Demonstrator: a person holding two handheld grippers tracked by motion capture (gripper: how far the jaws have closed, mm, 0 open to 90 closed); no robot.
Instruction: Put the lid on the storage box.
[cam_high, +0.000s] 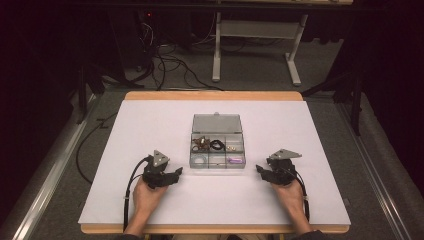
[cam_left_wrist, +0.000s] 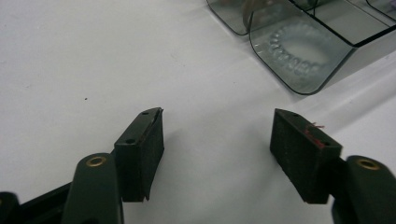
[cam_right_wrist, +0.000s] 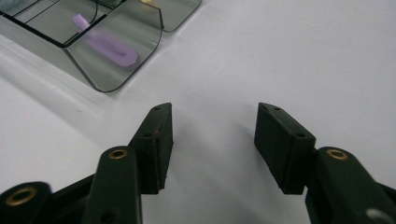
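Hands low at near table edge. Left gripper released, nothing between jaws; right gripper likewise released, empty. Organizer box sits between them mid-mat, lid up, purple clip in near-right compartment. Likely pause between steps; next move calls for reach into box or toward lid.

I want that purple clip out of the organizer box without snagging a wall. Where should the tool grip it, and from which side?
Probably from straight above, with the right tool, open and nearest. The purple clip lies flat in the front right compartment of the organizer box, whose walls block any side approach. Pinch across its narrow width near the middle.
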